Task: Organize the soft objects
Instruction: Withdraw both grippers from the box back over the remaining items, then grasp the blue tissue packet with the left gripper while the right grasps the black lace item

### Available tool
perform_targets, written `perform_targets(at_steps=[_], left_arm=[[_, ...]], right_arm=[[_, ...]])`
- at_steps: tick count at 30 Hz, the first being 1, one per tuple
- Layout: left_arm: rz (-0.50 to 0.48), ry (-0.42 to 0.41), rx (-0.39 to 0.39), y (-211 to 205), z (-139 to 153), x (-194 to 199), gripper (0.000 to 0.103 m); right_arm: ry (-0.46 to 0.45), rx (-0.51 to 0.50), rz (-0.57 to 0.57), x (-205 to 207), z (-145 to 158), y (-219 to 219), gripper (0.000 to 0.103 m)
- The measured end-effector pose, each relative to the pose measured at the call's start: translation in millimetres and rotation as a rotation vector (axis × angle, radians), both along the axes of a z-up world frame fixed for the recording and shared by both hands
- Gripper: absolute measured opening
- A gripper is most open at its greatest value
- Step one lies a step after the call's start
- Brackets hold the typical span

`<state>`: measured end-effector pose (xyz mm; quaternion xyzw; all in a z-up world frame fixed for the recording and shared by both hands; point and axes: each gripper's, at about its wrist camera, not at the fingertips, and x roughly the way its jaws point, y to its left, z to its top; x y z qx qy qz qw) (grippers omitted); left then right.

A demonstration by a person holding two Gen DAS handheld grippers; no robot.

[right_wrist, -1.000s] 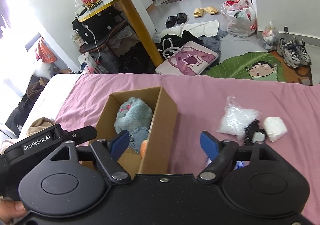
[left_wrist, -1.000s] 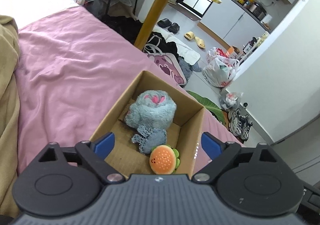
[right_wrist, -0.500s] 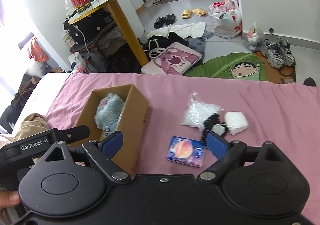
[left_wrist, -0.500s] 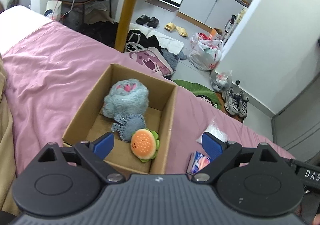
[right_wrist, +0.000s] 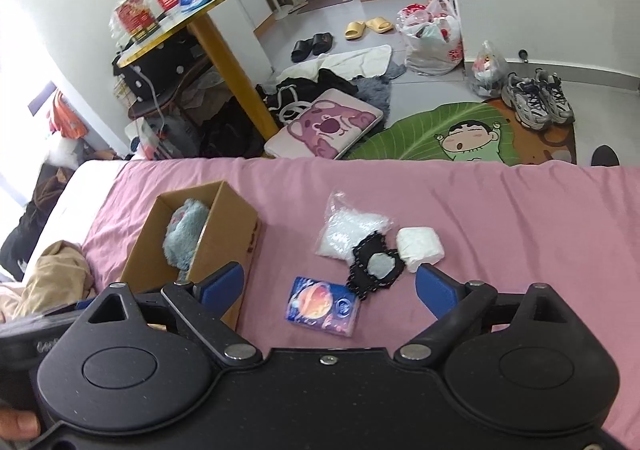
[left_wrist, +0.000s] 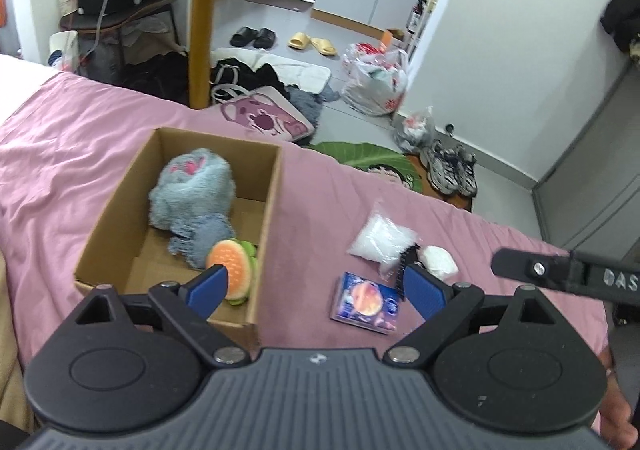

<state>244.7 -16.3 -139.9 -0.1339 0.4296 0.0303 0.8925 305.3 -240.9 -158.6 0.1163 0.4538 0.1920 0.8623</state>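
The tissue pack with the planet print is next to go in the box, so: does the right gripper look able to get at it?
Probably yes. The tissue pack lies flat on the pink sheet, apart from the box, and the open right gripper has nothing in between.

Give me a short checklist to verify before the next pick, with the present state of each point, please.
1. Left gripper open and holding nothing: ok.
2. Right gripper open and holding nothing: ok.
3. Cardboard box upright with free floor space beside the grey plush and burger toy: ok.
4. Items still outside the box, lying on the pink sheet: clear bag, black lace piece, white bundle, blue packet: not ok, still to sort.
5. Lace piece free of its neighbours: not ok, it overlaps the bag and touches the bundle.
6. Blue packet is soft: cannot tell.
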Motion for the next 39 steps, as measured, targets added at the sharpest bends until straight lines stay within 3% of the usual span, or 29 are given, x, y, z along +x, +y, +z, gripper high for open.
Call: perform_targets(at_steps=[8,18,39], left_arm=[[-0.086,0.054,0.049,-28.0,-8.3,25.0,0.094],[-0.164,0.17,0.094,-60.3,-43.0,60.5,0.094],[-0.185,0.321,0.127,-79.7,-117.7,94.7,0.094]], right_arm=[[0.033,0.086,-0.062,7.6,-25.8,-21.2,0.093],[0.105,0.176,-0.119,22.5,-58.5,-36.8,0.089],[0.237,0.239,-0.117,49.2,-111.2,-35.8,0.084]])
